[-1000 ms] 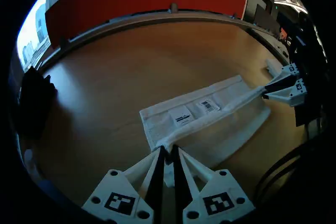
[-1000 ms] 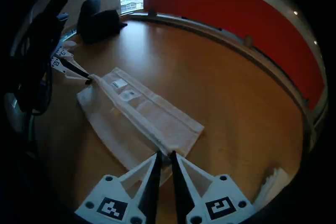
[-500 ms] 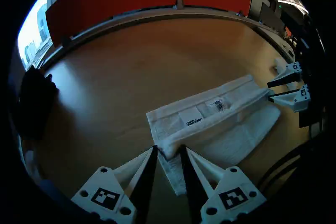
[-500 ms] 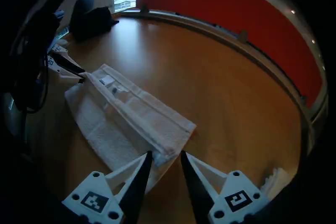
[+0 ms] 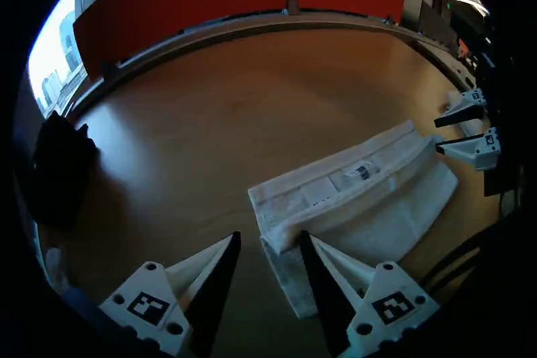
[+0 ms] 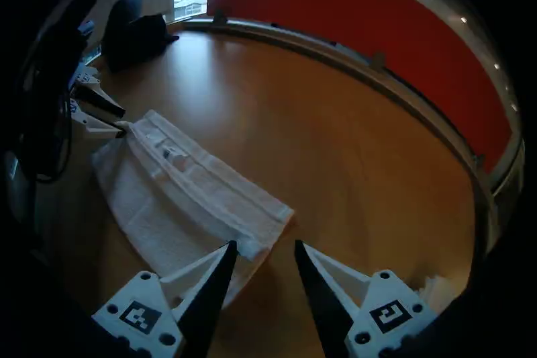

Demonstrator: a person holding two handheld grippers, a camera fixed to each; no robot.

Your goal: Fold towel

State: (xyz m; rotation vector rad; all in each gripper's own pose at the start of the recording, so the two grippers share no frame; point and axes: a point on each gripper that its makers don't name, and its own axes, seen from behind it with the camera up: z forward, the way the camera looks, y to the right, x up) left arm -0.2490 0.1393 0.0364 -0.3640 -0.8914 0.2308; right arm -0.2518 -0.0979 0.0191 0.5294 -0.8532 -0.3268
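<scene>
Two tags (image 5: pixel 359 172) on the towel (image 5: pixel 382 213) are too small and blurred to make out. The towel's folded upper layer hides part of the layer beneath. Far left of the towel, a black shape (image 5: pixel 57 170) is too dark to identify. In the right gripper view, a white object (image 6: pixel 440 287) right of the towel is cut off by the edge.
</scene>
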